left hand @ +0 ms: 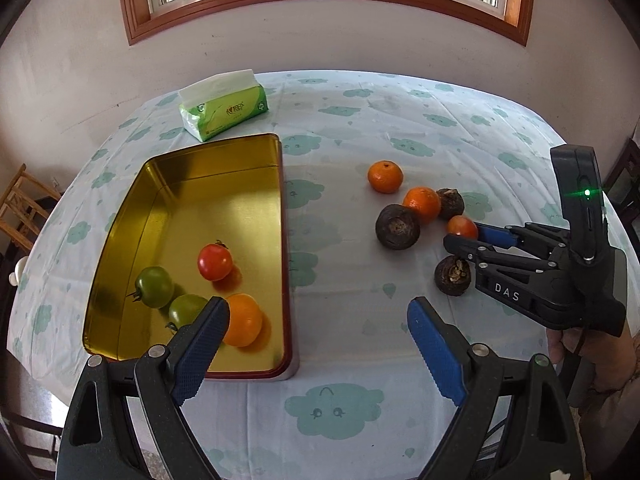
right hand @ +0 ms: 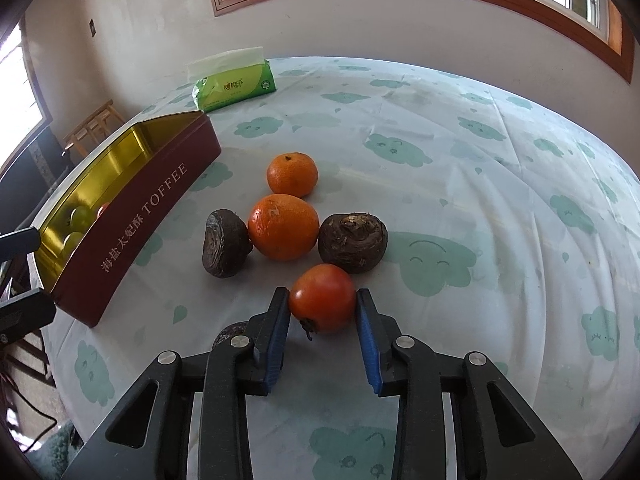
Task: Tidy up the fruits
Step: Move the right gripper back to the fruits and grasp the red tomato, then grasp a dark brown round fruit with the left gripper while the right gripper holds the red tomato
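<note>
— Cloud-printed tablecloth (right hand: 460, 168) covered the table under a wood-framed window. What was in hand?

— The red-orange tomato (right hand: 322, 297) sat between the right gripper (right hand: 322, 300) pads, jaws narrowed onto it and seemingly touching both sides, just in front of the big tangerine (right hand: 283, 227).

— And the gold toffee tin (right hand: 160, 196)?

— Well left of that tangerine, holding a red tomato (left hand: 215, 262), two green tomatoes (left hand: 154, 287) and an orange one (left hand: 242, 320). The left gripper (left hand: 318, 320) hung wide and empty over the tin's near corner.

— How should it have gone?

— Squeeze lightly, I'd judge; ripe skin splits. Lift straight up, clear of the dark water chestnuts (right hand: 353, 242) beside the tangerine, then cross over the tin's wall.

— Anything unclear?

— Whether it had left the cloth. A fourth dark corm was mostly hidden under the right fingers (right hand: 276, 332).
</note>
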Available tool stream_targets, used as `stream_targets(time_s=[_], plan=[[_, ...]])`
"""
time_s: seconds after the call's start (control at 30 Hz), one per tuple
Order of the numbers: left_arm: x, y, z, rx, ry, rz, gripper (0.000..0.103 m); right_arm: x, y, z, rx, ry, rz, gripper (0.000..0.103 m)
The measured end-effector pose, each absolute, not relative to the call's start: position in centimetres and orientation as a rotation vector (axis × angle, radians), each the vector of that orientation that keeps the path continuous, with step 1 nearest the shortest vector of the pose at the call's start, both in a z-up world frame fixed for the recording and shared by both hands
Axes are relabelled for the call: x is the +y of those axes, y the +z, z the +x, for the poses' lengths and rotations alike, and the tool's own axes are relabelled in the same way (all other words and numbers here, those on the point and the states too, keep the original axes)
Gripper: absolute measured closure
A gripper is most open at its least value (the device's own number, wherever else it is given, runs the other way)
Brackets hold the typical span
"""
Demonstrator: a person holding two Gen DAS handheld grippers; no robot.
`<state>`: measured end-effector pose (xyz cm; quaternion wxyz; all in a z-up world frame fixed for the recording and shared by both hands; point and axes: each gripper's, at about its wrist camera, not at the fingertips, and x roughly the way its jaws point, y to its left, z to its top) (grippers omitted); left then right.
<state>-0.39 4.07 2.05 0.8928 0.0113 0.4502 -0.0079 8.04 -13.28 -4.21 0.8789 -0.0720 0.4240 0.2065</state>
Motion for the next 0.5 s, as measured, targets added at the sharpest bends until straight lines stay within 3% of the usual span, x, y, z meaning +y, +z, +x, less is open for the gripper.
stream_targets(time_s=[0.5], plan=[[-0.1, -0.1, 1.5, 0.932, -0.125, 0.013, 0.015, -20.0, -3.1, 7.7, 0.818, 0.205, -0.199, 0.069]])
